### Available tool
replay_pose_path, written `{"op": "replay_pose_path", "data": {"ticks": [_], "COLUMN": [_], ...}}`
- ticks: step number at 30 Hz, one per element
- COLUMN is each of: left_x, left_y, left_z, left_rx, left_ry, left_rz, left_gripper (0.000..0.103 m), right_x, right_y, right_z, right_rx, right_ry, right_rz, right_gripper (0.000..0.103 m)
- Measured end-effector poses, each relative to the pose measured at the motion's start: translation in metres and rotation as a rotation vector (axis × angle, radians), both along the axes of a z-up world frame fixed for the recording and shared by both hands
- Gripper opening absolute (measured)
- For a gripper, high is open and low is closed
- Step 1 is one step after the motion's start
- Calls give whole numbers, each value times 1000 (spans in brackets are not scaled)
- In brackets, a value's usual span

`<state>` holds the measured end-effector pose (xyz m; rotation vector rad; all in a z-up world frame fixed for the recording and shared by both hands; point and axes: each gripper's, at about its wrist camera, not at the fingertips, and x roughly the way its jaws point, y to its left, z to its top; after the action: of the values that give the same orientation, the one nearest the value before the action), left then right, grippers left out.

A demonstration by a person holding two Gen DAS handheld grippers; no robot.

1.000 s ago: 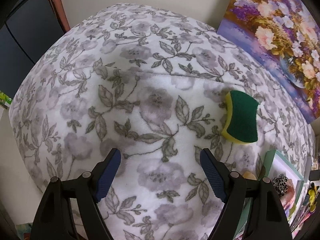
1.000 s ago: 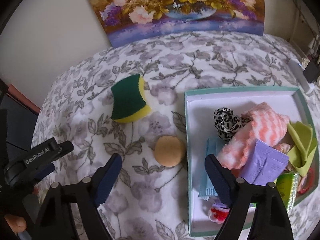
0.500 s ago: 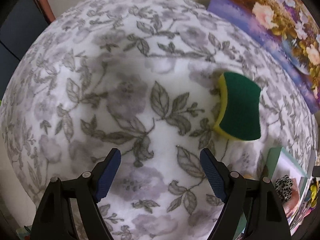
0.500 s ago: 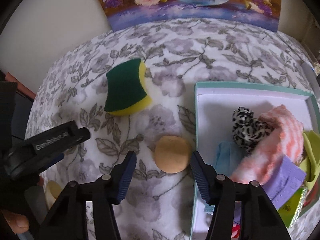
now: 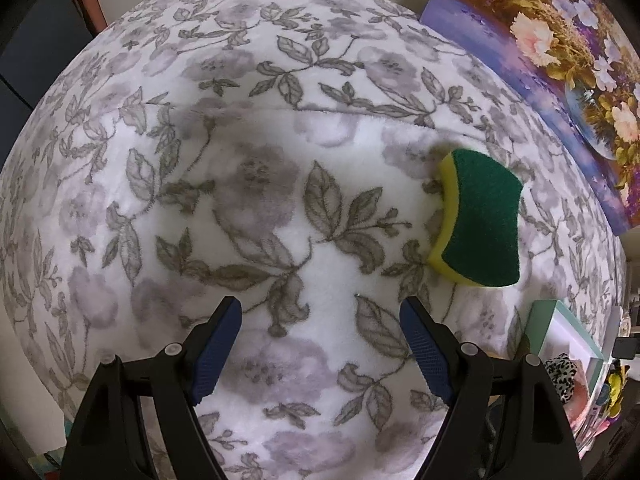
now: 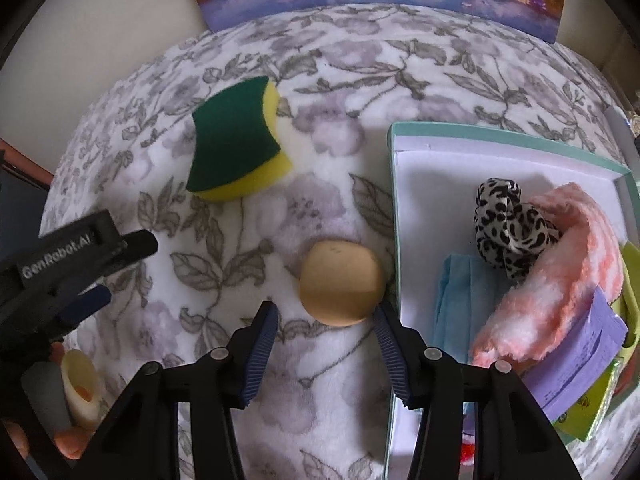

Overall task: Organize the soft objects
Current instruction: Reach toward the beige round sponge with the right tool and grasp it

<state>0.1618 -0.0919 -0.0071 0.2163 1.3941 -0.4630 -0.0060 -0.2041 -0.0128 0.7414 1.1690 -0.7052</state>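
Note:
A round tan puff (image 6: 340, 280) lies on the floral blanket (image 6: 280, 380), just left of a teal-rimmed white box (image 6: 480, 132). My right gripper (image 6: 324, 312) points down at the puff with its jaws closing. The puff's near edge reaches between the tips, and the pads do not press on it. A green and yellow sponge (image 6: 232, 148) lies further back on the left. My left gripper (image 5: 320, 312) hangs open over bare blanket (image 5: 240, 200), with the sponge (image 5: 484, 220) ahead to its right. Its black body (image 6: 80, 248) shows at the left of the right wrist view.
The box holds a leopard scrunchie (image 6: 508, 224), a pink fluffy cloth (image 6: 560, 280), a blue mask (image 6: 456, 300) and a purple packet (image 6: 576, 364). A flower painting (image 5: 560, 60) leans on the wall behind. The box corner (image 5: 560, 320) shows right of the left gripper.
My right gripper's jaws have narrowed and it has sunk closer to the tan puff. The left gripper has come down nearer the blanket, jaws unchanged.

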Motion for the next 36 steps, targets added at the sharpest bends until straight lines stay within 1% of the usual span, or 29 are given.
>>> {"op": "replay_pose_path", "data": {"ticks": [5, 8, 13, 16, 20, 25, 30, 33, 36], "left_x": [-2, -2, 1, 2, 5, 9, 11, 10, 10], "left_y": [-2, -2, 0, 2, 3, 2, -5, -9, -15], "left_z": [-2, -4, -5, -5, -7, -8, -10, -12, -12], "left_rx": [1, -3, -12, -16, -19, -18, -14, -7, -1], "left_ry": [17, 26, 36, 45, 49, 41, 31, 23, 11], "left_rz": [-4, 1, 9, 13, 15, 15, -7, -13, -19], "left_gripper": [82, 82, 82, 82, 82, 82, 82, 82, 82], "right_x": [5, 8, 11, 11, 13, 20, 31, 42, 48], "right_y": [6, 10, 7, 3, -3, -16, -20, -27, -26], "right_z": [-2, -6, -16, -18, -12, -12, -15, -21, -23], "right_rx": [-3, 28, 46, 27, -30, -45, -91, -92, -113], "right_ry": [43, 56, 66, 43, 19, -3, 3, 2, 11], "right_rz": [17, 24, -6, -31, -42, -60, -50, -48, -39], "right_gripper": [53, 53, 53, 53, 53, 53, 53, 53, 53]}}
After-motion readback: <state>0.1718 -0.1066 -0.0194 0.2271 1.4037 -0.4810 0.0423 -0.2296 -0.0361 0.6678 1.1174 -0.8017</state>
